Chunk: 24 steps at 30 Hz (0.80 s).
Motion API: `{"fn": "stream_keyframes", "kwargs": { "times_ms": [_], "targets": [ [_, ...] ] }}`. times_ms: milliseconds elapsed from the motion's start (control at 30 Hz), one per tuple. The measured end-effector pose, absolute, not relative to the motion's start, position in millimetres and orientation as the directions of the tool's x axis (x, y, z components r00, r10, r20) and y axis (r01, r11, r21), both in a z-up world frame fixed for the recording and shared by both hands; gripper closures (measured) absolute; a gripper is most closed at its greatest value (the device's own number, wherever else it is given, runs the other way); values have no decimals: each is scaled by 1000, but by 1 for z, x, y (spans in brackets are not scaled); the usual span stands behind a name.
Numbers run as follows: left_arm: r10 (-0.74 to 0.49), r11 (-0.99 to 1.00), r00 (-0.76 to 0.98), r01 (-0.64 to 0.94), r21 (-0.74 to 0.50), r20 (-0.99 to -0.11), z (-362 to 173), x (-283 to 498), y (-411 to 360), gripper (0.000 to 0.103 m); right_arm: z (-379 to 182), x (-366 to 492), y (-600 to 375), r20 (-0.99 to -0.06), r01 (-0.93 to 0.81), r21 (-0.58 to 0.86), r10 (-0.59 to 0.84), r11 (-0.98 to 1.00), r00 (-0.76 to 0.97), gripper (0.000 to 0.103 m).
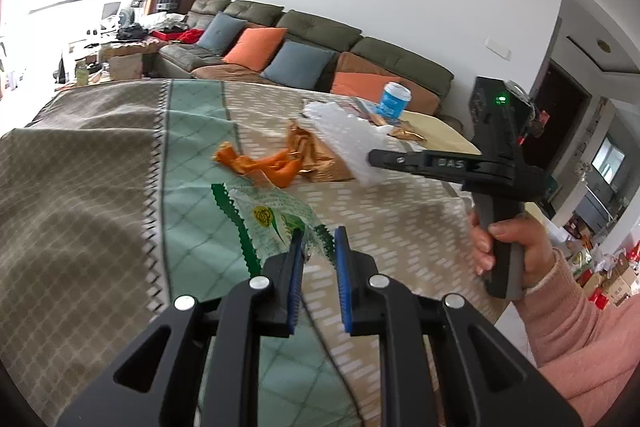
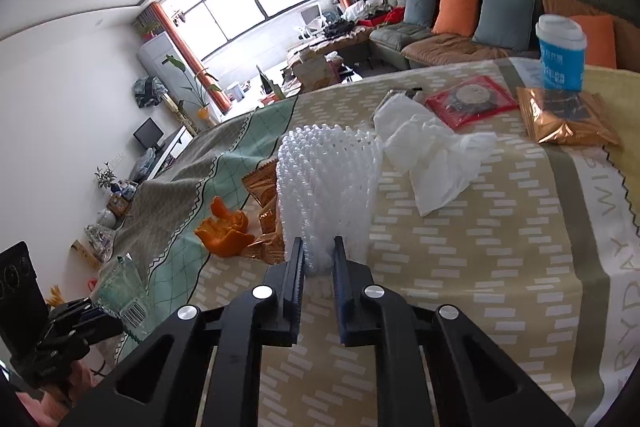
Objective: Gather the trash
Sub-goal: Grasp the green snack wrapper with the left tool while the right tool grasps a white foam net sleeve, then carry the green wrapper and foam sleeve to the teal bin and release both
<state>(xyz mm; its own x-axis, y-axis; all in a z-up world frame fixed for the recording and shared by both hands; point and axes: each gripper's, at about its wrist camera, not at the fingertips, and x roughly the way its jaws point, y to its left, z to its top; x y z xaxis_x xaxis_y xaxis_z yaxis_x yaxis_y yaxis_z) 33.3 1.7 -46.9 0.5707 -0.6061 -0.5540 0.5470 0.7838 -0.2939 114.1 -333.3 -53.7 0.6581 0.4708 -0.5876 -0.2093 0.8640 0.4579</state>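
Table: a patterned tablecloth (image 2: 480, 267) covered it, with the trash strewn along its middle.
Foam net: the white foam fruit net (image 2: 328, 187) stood on end directly ahead of the right gripper (image 2: 318, 259), its long axis running away from the fingers; the jaws were clamped on its near bottom edge.
Wrapper: the clear green-edged wrapper (image 1: 276, 219) hung pinched in the left gripper (image 1: 318, 247), jaws nearly together on its corner, lifted off the cloth.
Other trash: orange peel (image 2: 226, 231) and a torn gold wrapper (image 2: 264, 195) lay just left of the net, nearer the left hand; crumpled white tissue (image 2: 436, 163) lay to the right beyond it.
Containers: a lidded blue paper cup (image 2: 562, 55) stood at the far edge, contents hidden; no bin was in view.
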Motion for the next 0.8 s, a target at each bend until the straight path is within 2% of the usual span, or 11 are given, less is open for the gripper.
{"fn": "stream_keyframes", "kwargs": {
  "times_ms": [400, 800],
  "targets": [
    [-558, 825, 629, 486, -288, -541, -42, 29, 44, 87, -17, 89, -311, -502, -321, 445, 530, 836, 684, 90],
    [-484, 875, 697, 395, -280, -529, -36, 15, 90, 87, -7, 91, -230, -483, -513, 434, 672, 741, 562, 90]
  ]
}}
